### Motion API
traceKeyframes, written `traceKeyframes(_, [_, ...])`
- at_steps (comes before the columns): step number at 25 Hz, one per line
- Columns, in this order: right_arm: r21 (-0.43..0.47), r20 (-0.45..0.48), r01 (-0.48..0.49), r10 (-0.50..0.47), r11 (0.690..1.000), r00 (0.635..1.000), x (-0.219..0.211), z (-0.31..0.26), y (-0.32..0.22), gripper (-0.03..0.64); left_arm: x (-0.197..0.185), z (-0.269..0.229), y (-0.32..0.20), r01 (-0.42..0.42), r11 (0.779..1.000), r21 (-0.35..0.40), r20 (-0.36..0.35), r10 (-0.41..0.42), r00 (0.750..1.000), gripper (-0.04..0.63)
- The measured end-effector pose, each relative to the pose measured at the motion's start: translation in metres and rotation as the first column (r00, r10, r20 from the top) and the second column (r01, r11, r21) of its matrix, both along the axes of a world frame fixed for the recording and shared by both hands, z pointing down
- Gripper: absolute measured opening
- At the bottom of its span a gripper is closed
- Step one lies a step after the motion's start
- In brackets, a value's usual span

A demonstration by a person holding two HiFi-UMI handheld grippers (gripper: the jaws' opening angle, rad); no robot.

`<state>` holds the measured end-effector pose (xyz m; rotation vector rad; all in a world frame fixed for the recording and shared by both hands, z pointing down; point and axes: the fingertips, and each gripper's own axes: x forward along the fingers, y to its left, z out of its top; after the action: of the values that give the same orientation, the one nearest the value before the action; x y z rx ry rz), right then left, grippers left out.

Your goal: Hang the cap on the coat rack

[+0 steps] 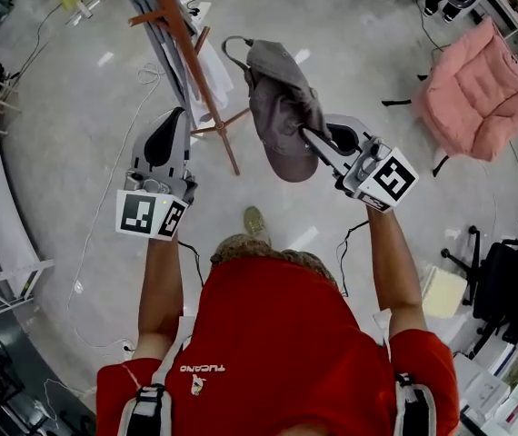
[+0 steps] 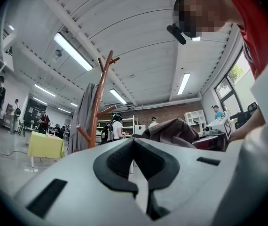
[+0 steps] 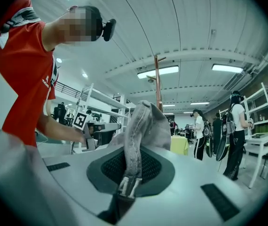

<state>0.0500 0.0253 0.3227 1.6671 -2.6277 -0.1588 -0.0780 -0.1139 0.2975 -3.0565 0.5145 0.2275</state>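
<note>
A grey-brown cap (image 1: 277,107) hangs in the air from my right gripper (image 1: 312,138), which is shut on its back strap. In the right gripper view the strap (image 3: 133,154) runs between the pads and the cap's crown (image 3: 148,126) rises above them. The wooden coat rack (image 1: 189,51) stands just beyond and left of the cap, with a grey garment (image 1: 164,34) draped on it. My left gripper (image 1: 172,118) is held up beside the rack's foot, shut with nothing in it. The left gripper view shows the rack (image 2: 99,102) ahead and the cap (image 2: 171,128) to the right.
A pink padded chair (image 1: 477,98) stands at the right, black office chairs (image 1: 504,289) lower right. Cables (image 1: 141,80) trail over the pale floor. A yellow-covered table (image 2: 44,145) and several people (image 3: 235,135) stand farther off, with shelving along the left.
</note>
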Motion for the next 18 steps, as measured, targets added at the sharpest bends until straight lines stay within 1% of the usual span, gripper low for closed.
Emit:
traceKeyframes(4, [-0.029,0.008,0.017,-0.017,0.999,1.0,0.025,0.014,-0.04,0.034,0.017,0.01,-0.034,0.024,0.999,-0.022,0.008,-0.024,1.0,0.008])
traceKeyframes(11, [-0.085,0.033,0.09,-0.087,0.992,0.996,0.06,0.049,-0.095,0.034,0.041,0.025,-0.063,0.064,0.998,-0.024,0.041,-0.063,0.997,0.008])
traceKeyframes(14, [-0.111,0.043,0.131,-0.127,0.985,0.991,0.075,0.066,-0.12,0.034,0.047,0.032,-0.075,0.104,0.994,-0.041,0.047,-0.102,0.994,0.008])
traceKeyframes(18, [-0.139,0.059,0.188,-0.181,0.972,0.982,0.098,0.09,-0.151,0.034,0.059,0.044,-0.087,0.17,0.984,-0.051,0.072,-0.166,0.984,0.008])
